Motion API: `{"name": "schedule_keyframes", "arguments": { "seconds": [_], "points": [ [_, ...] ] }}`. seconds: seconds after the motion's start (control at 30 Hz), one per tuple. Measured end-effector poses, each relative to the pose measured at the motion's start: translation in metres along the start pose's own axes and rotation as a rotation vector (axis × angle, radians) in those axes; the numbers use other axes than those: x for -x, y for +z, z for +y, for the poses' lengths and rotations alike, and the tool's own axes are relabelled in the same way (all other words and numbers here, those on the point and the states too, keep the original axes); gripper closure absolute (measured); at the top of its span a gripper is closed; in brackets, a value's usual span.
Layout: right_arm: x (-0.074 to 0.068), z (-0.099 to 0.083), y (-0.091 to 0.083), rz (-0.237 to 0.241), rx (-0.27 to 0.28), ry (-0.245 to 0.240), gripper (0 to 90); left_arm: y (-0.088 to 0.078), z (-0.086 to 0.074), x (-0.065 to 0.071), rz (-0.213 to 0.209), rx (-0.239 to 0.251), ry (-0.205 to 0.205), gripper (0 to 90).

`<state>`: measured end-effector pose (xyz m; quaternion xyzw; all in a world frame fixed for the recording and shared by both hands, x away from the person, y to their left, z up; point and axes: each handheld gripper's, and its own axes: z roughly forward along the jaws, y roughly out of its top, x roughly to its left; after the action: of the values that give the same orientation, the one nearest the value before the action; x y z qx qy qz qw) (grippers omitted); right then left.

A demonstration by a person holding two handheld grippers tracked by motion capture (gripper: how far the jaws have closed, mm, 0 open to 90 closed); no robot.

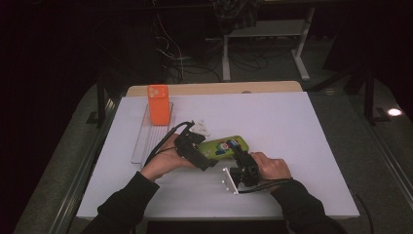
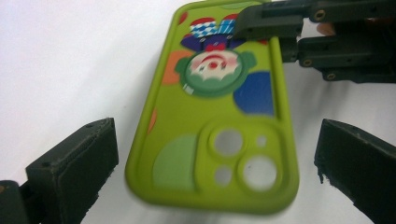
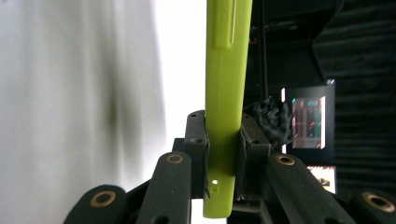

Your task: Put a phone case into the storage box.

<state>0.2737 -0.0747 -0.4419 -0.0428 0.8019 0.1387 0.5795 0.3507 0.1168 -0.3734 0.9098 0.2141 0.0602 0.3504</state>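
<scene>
We see the green phone case (image 1: pixel 223 147) held just above the white table (image 1: pixel 292 126), roughly mid-table and toward the near edge. The right gripper (image 3: pixel 223 154) pinches it: in the right gripper view both black pads press on the case's thin edge, near the end with two small holes. In the left gripper view the case's back faces the camera, with a cartoon print and camera cutouts, and the right gripper's jaws clamp its far end. The left gripper (image 2: pixel 215 163) is spread wide, one jaw on each side of the case's camera end, neither touching it. In the high view the left gripper (image 1: pixel 195 148) sits just left of the case and the right gripper (image 1: pixel 243 165) just at its near right. An orange phone case (image 1: pixel 158 104) stands upright in a clear rack (image 1: pixel 146 141) near the table's far left corner.
</scene>
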Motion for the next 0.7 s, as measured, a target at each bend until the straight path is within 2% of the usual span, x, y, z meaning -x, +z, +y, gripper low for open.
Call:
{"name": "schedule_keyframes", "arguments": {
  "seconds": [0.07,0.1,0.13,0.2,0.23,0.37,0.43,0.47,0.53,0.6,0.67,0.7],
  "points": [
    [0.001,-0.002,0.001,0.003,-0.012,0.025,75.7,-0.004,0.0,-0.004,0.003,-0.006,0.007,0.0],
    [0.001,-0.003,0.001,0.021,-0.021,0.069,75.7,-0.004,-0.001,-0.004,0.006,0.012,-0.013,0.0],
    [0.001,-0.005,0.001,0.027,-0.022,0.087,75.7,-0.006,-0.001,-0.005,0.006,0.007,-0.006,0.0],
    [0.006,-0.008,0.003,0.036,-0.022,0.099,75.6,-0.006,-0.002,-0.007,0.004,0.01,-0.009,0.0],
    [0.007,-0.01,0.004,0.041,-0.023,0.127,75.6,-0.006,-0.002,-0.006,0.004,0.018,-0.021,0.0],
    [0.015,-0.016,0.006,0.08,-0.039,0.227,75.6,-0.006,-0.003,-0.008,0.008,0.019,-0.02,0.0],
    [0.019,-0.019,0.006,0.101,-0.039,0.296,75.6,-0.007,-0.003,-0.01,0.012,0.006,-0.008,0.0],
    [0.02,-0.021,0.007,0.112,-0.043,0.337,75.6,-0.007,-0.003,-0.009,0.015,0.021,-0.024,0.0],
    [0.024,-0.024,0.007,0.14,-0.041,0.4,75.6,-0.007,-0.003,-0.01,0.014,0.017,-0.032,0.0],
    [0.027,-0.025,0.007,0.166,-0.039,0.502,75.7,-0.006,-0.004,-0.01,0.019,0.029,-0.054,0.0],
    [0.03,-0.028,0.007,0.192,-0.036,0.557,75.7,-0.007,-0.004,-0.012,0.021,0.025,-0.037,0.0],
    [0.032,-0.029,0.007,0.2,-0.032,0.583,75.7,-0.007,-0.004,-0.012,0.022,0.024,-0.051,0.0]
  ]
}}
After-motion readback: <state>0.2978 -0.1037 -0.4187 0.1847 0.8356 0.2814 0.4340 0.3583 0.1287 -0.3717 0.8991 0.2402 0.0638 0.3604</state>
